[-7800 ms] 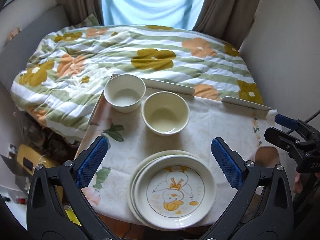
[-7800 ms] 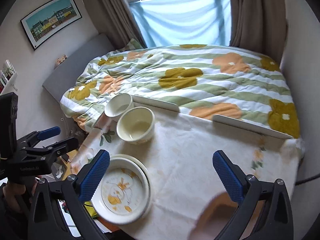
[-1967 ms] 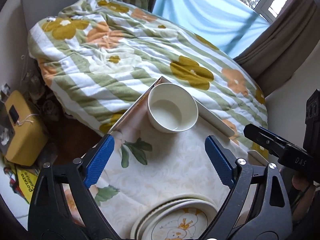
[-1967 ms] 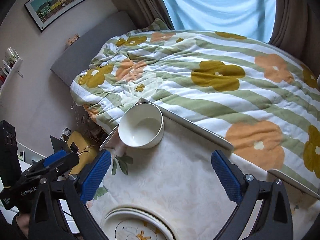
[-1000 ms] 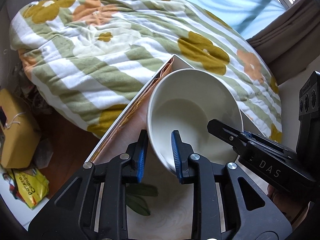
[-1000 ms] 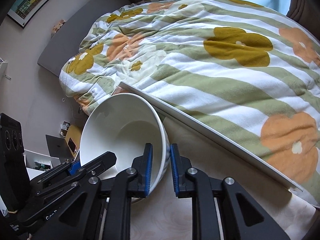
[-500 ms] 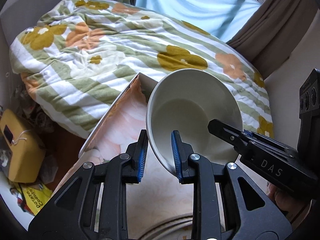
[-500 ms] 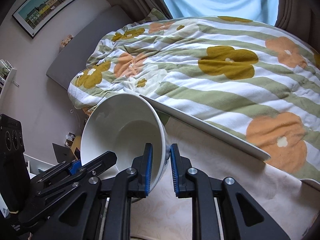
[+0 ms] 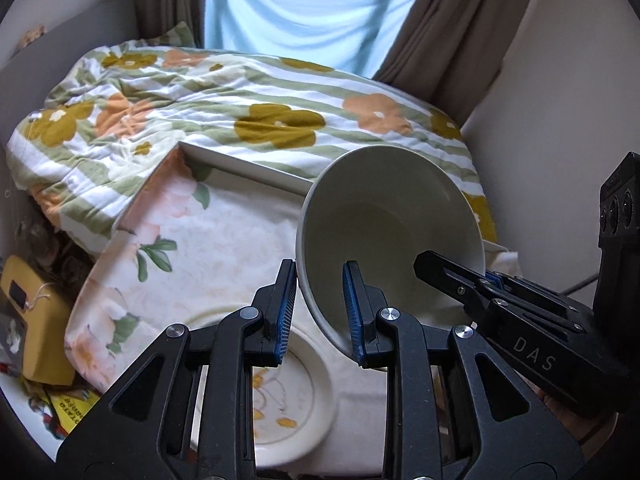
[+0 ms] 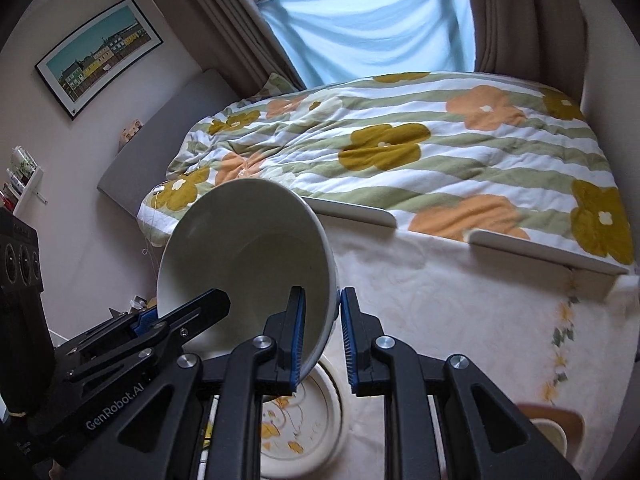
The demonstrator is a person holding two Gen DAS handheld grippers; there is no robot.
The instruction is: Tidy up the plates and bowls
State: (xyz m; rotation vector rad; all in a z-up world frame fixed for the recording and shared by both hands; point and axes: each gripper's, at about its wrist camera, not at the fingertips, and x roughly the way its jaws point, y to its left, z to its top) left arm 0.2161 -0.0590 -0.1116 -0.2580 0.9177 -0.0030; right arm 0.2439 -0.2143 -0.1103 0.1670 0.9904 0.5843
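- The white bowl (image 9: 390, 232) is in the air above the cloth-covered table (image 9: 224, 248), tipped steeply, its mouth facing the cameras.
- The left gripper (image 9: 320, 312) is clamped on the bowl's near wall, one blue pad inside and one outside; the right gripper (image 10: 322, 330) pinches the rim on the opposite side in the same way.
- Below the bowl sits a stack of plates (image 9: 296, 396), the top one painted with a yellow and orange design.
- A second bowl (image 10: 550, 436) shows only as a rim at the lower right edge of the right wrist view.
- Risk: each grip covers only a narrow strip of smooth glazed wall, so the tilted bowl could rotate or slide out and drop onto the plates, chipping both.
- Risk: if the two hands drift apart or twist unevenly, one pair of pads could lose the rim.
- Risk: lowering it tilted would land it edge first, and it could roll toward the table's side.
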